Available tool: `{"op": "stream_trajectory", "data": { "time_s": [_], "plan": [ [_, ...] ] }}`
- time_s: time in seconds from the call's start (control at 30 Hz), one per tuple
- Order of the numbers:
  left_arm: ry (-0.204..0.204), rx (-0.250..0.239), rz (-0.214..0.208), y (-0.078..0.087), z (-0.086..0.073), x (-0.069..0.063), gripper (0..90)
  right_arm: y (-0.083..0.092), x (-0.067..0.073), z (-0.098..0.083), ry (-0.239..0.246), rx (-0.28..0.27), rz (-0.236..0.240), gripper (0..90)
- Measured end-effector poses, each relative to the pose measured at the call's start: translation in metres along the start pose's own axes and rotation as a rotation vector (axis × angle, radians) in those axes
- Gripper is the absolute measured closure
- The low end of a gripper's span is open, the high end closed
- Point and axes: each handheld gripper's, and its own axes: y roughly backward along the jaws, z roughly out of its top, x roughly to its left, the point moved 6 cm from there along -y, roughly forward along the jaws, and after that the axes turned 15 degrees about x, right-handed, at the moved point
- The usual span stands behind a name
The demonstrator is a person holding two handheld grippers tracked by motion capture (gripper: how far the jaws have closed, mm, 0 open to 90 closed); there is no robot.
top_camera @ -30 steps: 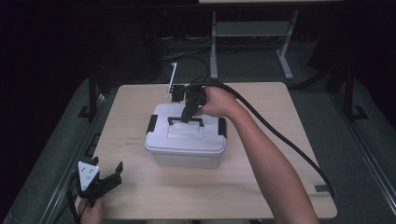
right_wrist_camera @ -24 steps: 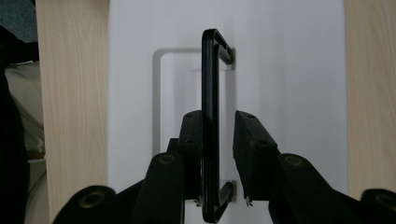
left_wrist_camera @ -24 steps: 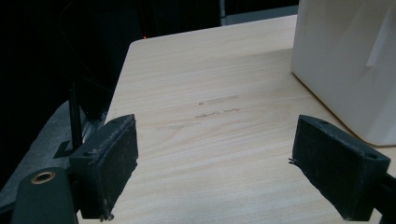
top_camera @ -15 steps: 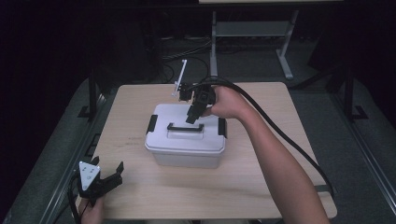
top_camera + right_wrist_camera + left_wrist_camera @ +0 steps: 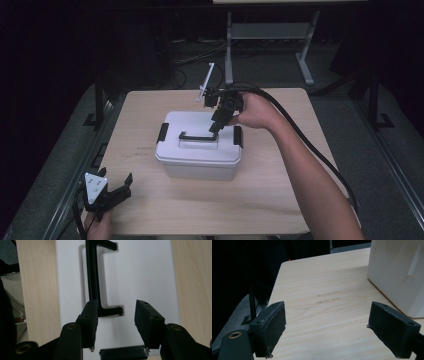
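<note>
A white lidded box (image 5: 200, 155) stands mid-table; its black handle (image 5: 198, 135) lies flat on the lid, and a black latch sits at each end. My right gripper (image 5: 218, 122) hangs over the handle's right end, pointing down. In the right gripper view the gripper (image 5: 116, 307) has just been opening its jaws. They stand apart over the white lid (image 5: 145, 272), with the handle's foot (image 5: 110, 311) beside the left pad, untouched. My left gripper (image 5: 117, 190) rests open at the table's front left corner. In the left gripper view the gripper (image 5: 327, 312) has only bare wood between its pads.
The wooden table (image 5: 280, 200) holds just the box, whose wall (image 5: 397, 272) shows at the right of the left gripper view. The person's right forearm (image 5: 310, 185) and the gripper's black cable (image 5: 320, 155) cross the right side. A white metal stand (image 5: 270, 35) is behind the table.
My right gripper slid from the handle's middle to its right end, rose a little, and its jaws spread apart. The left gripper stayed put.
</note>
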Motion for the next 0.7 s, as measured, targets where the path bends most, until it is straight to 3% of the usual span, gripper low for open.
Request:
{"op": "stream_trajectory", "data": {
  "time_s": [0.27, 0.47, 0.7],
  "plan": [
    [0.005, 0.001, 0.001, 0.0, -0.001, 0.001, 13.6, 0.002, -0.003, -0.01, -0.027, 0.007, -0.031, 46.0],
    [0.014, -0.002, 0.003, 0.0, -0.001, 0.003, 13.6, 0.003, -0.003, -0.014, -0.03, 0.014, -0.04, 43.2],
    [0.016, -0.003, 0.001, -0.001, -0.001, 0.002, 13.6, -0.002, -0.008, -0.028, -0.064, 0.013, -0.04, 40.1]
  ]
}}
